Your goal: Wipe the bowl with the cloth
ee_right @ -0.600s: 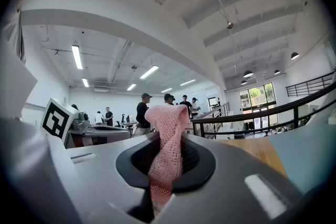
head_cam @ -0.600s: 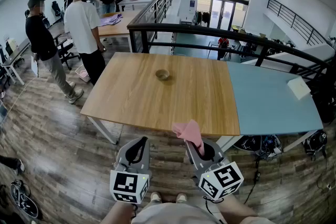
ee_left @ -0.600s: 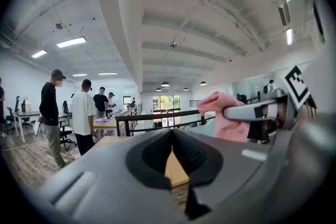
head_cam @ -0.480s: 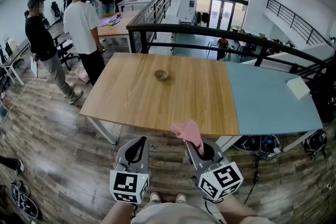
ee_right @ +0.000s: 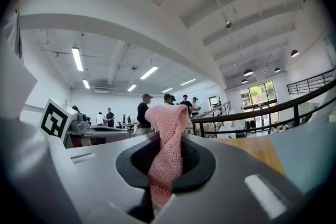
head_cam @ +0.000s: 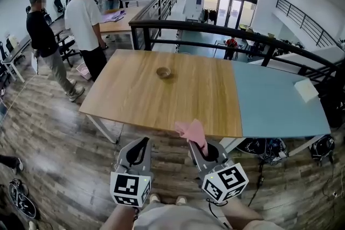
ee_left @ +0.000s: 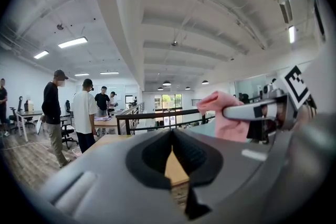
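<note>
A small brown bowl (head_cam: 163, 71) sits on the wooden part of the table (head_cam: 140, 99), toward its far side. Both grippers are held low in front of the table's near edge, well short of the bowl. My right gripper (head_cam: 197, 144) is shut on a pink knitted cloth (head_cam: 192, 132), which sticks up out of its jaws (ee_right: 167, 136). My left gripper (head_cam: 141, 146) is shut with nothing in it (ee_left: 172, 157). From the left gripper view the pink cloth (ee_left: 223, 115) shows at the right, in the other gripper.
The table has a light blue section (head_cam: 275, 99) on the right with a white box (head_cam: 306, 90) on it. A black railing (head_cam: 226, 35) runs behind the table. Several people (head_cam: 83, 24) stand at the far left. Bags and cables (head_cam: 269, 148) lie under the table's right end.
The view has shifted slightly; the table and bowl sit a little higher in the head view. Both grippers keep their poses and the cloth stays in the right one.
</note>
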Action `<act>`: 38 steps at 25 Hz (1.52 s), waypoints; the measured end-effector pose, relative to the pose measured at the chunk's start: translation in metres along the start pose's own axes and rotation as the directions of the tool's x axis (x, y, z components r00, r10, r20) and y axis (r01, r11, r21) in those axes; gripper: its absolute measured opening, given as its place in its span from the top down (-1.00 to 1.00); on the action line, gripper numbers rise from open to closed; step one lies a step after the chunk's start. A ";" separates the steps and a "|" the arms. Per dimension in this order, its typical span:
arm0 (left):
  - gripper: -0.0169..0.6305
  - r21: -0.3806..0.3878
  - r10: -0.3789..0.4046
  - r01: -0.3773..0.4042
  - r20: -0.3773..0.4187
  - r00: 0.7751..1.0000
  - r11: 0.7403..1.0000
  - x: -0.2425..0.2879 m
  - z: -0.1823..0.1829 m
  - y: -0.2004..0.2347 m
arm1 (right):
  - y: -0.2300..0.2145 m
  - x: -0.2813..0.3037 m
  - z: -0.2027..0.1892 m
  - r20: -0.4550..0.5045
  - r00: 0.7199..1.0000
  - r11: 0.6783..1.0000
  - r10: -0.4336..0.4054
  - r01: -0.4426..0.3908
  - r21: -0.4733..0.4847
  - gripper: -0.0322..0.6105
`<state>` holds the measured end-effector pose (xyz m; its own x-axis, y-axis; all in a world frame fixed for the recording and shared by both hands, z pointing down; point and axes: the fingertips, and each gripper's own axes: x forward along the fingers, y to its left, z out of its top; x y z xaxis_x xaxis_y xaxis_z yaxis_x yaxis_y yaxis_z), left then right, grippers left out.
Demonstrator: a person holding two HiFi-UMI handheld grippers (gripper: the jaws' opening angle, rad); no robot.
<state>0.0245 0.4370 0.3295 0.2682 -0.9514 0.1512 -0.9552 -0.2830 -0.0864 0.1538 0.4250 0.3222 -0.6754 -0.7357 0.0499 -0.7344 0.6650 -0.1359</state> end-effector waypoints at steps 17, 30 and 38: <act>0.94 0.012 0.021 -0.020 -0.042 0.999 1.000 0.036 -0.011 -0.053 | -0.060 -0.017 -0.028 -0.045 0.998 0.998 0.043 -0.041 0.044 0.82; 0.94 0.003 0.005 -0.005 -0.024 1.000 1.000 0.050 -0.019 -0.050 | -0.071 0.002 -0.040 -0.057 0.996 0.997 0.071 -0.069 0.047 0.82; 0.94 -0.004 -0.009 0.009 -0.015 1.000 1.000 0.083 -0.032 -0.023 | -0.083 0.041 -0.053 -0.081 0.996 0.999 0.044 -0.042 0.028 0.82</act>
<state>0.0652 0.3685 0.3759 0.2750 -0.9470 0.1663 -0.9532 -0.2911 -0.0815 0.1835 0.3460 0.3877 -0.7103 -0.6929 0.1237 -0.7033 0.6913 -0.1660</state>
